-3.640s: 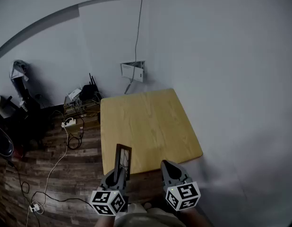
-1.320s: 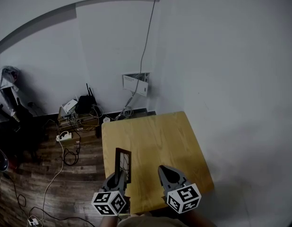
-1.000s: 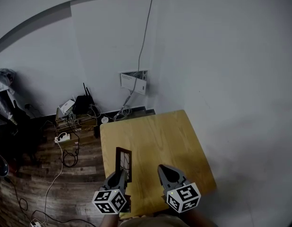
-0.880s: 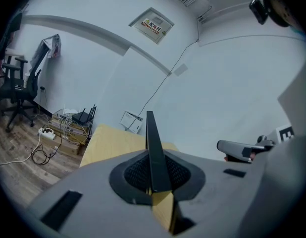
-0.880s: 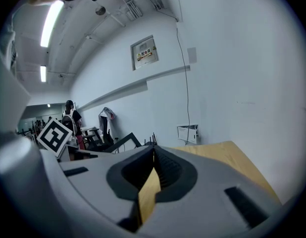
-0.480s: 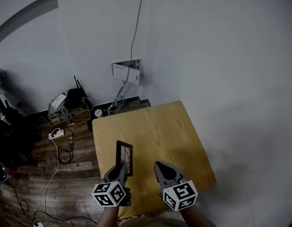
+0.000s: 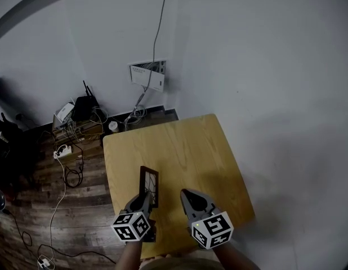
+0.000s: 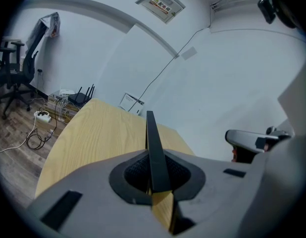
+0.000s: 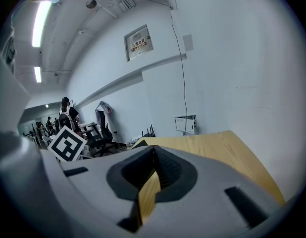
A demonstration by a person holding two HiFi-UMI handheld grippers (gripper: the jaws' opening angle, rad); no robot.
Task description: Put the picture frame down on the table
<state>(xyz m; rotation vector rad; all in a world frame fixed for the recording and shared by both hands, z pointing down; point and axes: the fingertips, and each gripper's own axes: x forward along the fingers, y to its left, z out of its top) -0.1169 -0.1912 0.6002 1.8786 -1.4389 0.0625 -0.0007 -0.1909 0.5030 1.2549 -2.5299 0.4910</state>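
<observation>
While poised over the near left corner of the table [image 7: 188, 142], gripped the picture frame [image 7: 149, 184] upright and edge-on between the clenched jaws of the left gripper [image 7: 144, 198]. Had the right gripper [image 7: 187, 194] just beside it, jaws pressed together on nothing. Saw cables [image 7: 66, 170] on the wooden floor [image 7: 33, 212] past the left edge.
</observation>
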